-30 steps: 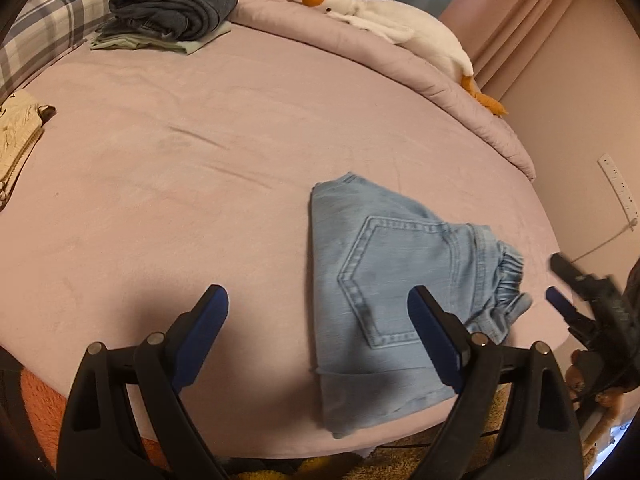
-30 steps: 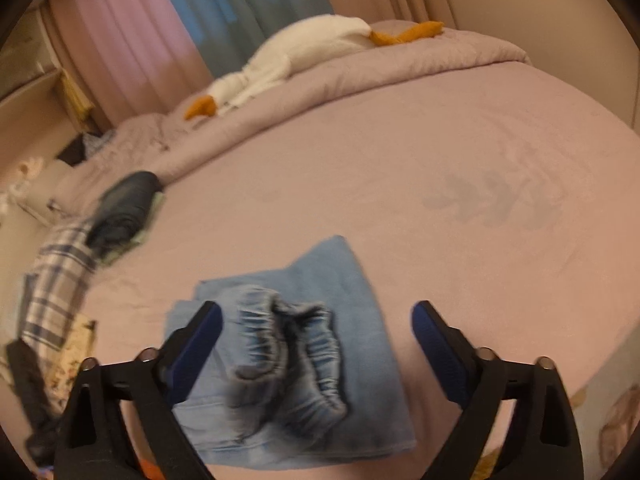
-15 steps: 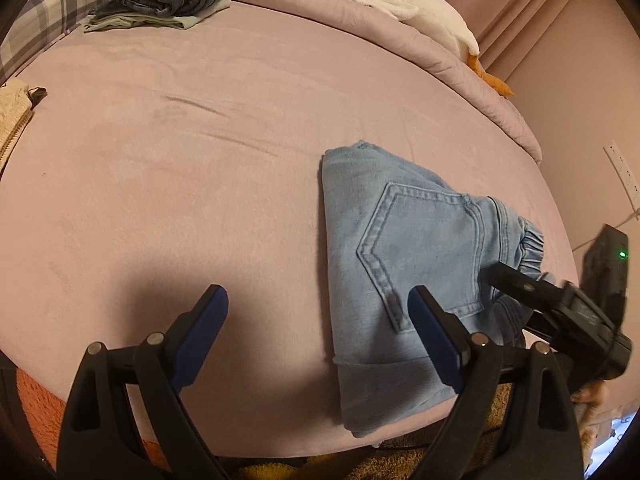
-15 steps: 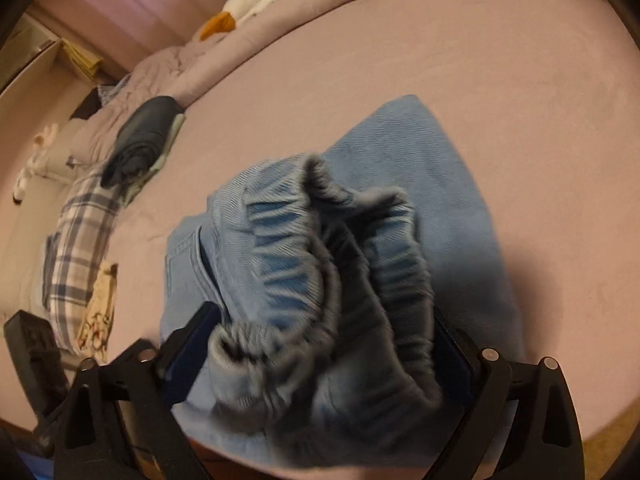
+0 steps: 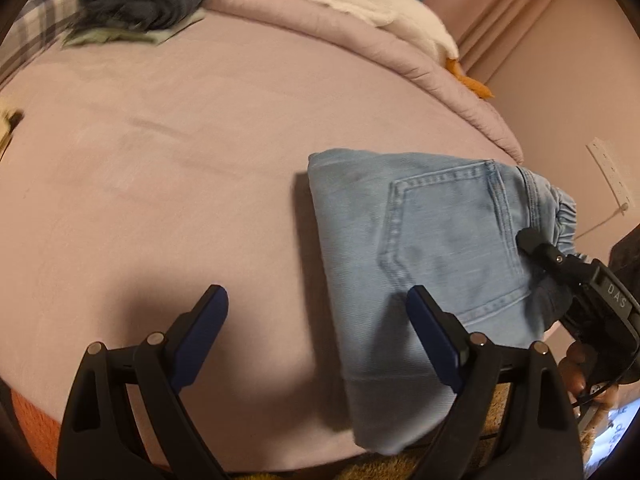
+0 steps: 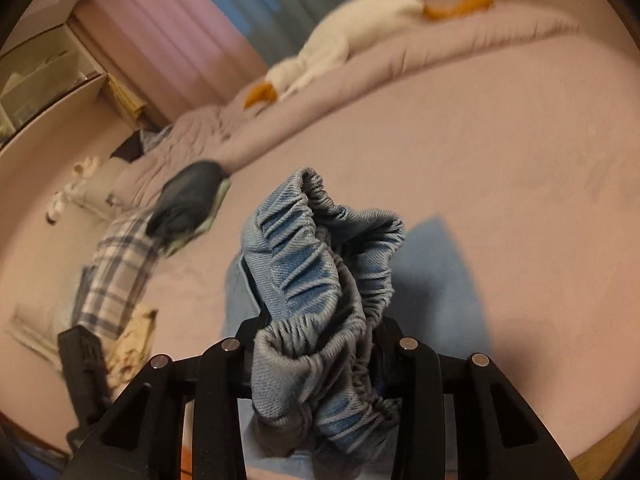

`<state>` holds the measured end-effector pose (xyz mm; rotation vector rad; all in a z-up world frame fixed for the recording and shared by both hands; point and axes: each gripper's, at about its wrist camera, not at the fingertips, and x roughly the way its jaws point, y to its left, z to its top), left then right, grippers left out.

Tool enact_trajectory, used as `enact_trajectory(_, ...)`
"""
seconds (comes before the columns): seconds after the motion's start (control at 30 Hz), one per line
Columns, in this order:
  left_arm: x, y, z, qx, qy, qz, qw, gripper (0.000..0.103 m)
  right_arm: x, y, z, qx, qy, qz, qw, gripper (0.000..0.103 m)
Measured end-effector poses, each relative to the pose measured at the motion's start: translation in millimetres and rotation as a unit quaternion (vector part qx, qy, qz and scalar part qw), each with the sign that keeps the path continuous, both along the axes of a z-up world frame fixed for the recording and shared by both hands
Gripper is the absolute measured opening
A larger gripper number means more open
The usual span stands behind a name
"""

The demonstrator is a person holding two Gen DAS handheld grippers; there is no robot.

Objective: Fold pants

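My right gripper (image 6: pixel 320 344) clamped on the elastic waistband of the folded light-blue pants (image 5: pixel 420 248), my left gripper (image 5: pixel 316 320) spread apart over the pink bed (image 5: pixel 180 160)

The light is warm, soft and fairly dim indoors, giving everything a pinkish cast. Both views are fisheye, with dark rounded corners and lines that bow toward the edges. In the left wrist view a soft shadow falls on the bed (image 5: pixel 168 168) beneath the left gripper (image 5: pixel 316 312), and a narrow one edges the jeans (image 5: pixel 420 248). The dark folded clothes (image 5: pixel 144 0) at top left are smeared by motion. In the right wrist view the waistband (image 6: pixel 320 280) is sharp, while the plush goose (image 6: pixel 340 40) and curtains (image 6: pixel 180 32) behind are blurred.
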<state>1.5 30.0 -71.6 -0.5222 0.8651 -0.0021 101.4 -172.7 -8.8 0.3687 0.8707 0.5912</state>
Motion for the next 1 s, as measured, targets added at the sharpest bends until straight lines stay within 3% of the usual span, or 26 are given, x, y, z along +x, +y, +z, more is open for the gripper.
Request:
enact_trajectory(0.13, 22.7, -16.8, 1.9, 0.029, -0.009, -0.029, 0.9991, 0.085, 11.4, -10.0, -21.9, -0.024, 0.024, -0.018, 0.999, 0.04)
enact_trajectory(0.23, 36.3, -24.7, -7.8, 0.021, -0.001, -0.055, 0.9982, 0.075, 20.2, -9.0, -47.6, -0.073, 0.058, -0.04, 0.995, 0.04)
enact_trajectory(0.3, 40.5, -25.4, -14.8, 0.011, 0.003, -0.057, 0.9983, 0.073, 21.7, -9.4, -56.7, -0.079, 0.068, -0.039, 0.994, 0.04)
enact_trajectory(0.53, 33.4, -16.6, -30.0, -0.05, 0.029, -0.059, 0.9966, 0.073, 20.8, -3.3, -55.4, -0.086, 0.062, -0.035, 0.994, 0.041)
enact_trajectory(0.67, 25.4, -19.8, -24.3, -0.05, 0.031, -0.065, 0.9961, 0.073, 16.6, -11.9, -51.3, -0.094, 0.057, -0.036, 0.993, 0.042)
enact_trajectory(0.73, 23.6, -22.0, -18.4, -0.053, 0.034, -0.071, 0.9955, 0.068, 15.8, -10.9, -49.9, -0.1, 0.053, -0.037, 0.993, 0.041)
enact_trajectory(0.87, 25.1, -30.9, -4.2, -0.036, 0.013, -0.093, 0.9949, 0.067, 15.2, -14.4, -50.3, -0.09, 0.064, -0.033, 0.993, 0.042)
enact_trajectory(0.93, 30.0, -37.8, -8.2, -0.003, 0.028, -0.099, 0.9947, 0.067, 16.0, -14.4, -51.8, -0.092, 0.069, -0.033, 0.993, 0.042)
enact_trajectory(1.0, 33.0, -36.7, -19.1, -0.006, 0.046, -0.095, 0.9944, 0.067, 16.0, -13.5, -52.5, -0.095, 0.07, -0.029, 0.993, 0.042)
